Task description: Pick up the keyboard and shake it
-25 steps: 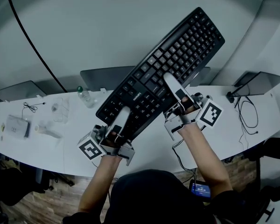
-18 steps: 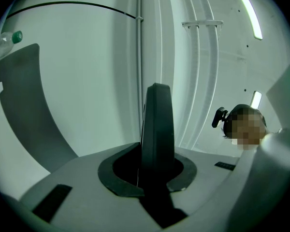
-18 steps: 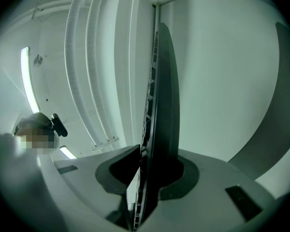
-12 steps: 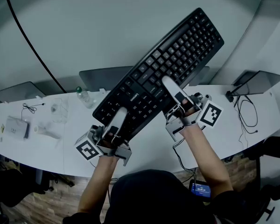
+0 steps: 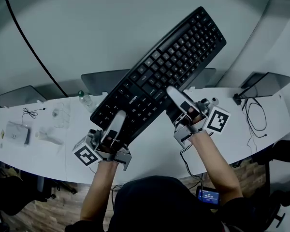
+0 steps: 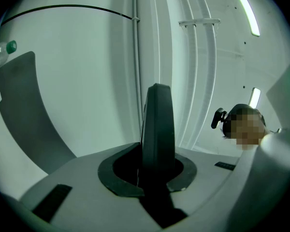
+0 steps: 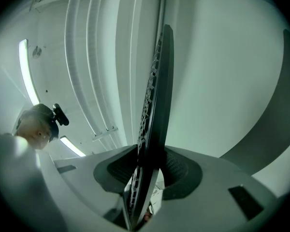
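- Left claw (image 5: 117, 124) clamped the keyboard (image 5: 169, 62) edge.
- Right claw (image 5: 176, 98) had just been opening, keyboard loose between its jaws.
- We judged a firm right re-grip should precede shaking.

I look down on a long white counter (image 5: 154, 156) that curves along a pale grey wall (image 5: 101, 28). A thin black cable (image 5: 34, 47) runs slantwise down that wall. Dark grey panels (image 5: 104, 81) stand at the counter's far edge. Wooden floor (image 5: 63, 207) shows below its near edge, at the left. Overhead, long strip lights (image 6: 246, 11) glow white.
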The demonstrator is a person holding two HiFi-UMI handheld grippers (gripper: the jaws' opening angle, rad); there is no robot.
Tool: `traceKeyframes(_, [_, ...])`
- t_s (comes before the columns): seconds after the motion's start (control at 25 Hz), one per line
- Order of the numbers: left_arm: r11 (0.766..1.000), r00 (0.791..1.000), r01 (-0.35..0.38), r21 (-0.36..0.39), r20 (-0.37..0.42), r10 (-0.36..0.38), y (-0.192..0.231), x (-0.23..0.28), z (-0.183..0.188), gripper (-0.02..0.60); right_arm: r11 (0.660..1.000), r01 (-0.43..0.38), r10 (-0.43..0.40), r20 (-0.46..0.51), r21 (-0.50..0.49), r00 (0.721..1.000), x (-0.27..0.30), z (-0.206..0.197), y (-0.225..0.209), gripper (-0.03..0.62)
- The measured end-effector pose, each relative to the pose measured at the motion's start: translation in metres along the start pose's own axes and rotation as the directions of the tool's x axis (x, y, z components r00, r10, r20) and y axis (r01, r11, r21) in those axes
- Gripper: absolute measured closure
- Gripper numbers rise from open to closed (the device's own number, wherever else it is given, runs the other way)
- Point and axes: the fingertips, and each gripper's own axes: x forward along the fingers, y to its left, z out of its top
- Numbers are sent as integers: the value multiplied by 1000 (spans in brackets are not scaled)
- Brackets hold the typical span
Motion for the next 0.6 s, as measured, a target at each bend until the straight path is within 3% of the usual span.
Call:
traceKeyframes(0.32, [998,999,-43,48,-31,44,6,-5,-1,495,994,98,-99,-35,-44,994,-29,2,-18,454])
traceKeyframes(0.48, [992,997,-66,112,-28,69,15,-18,21,495,972,161,-175,-67,-168,982,-26,-1,-23,454])
traceKeyframes(0.6, [978,993,-98,185,-46,109,19,-21,28,495,936,171,-216,-121,-307,969,-22,2,-17,454])
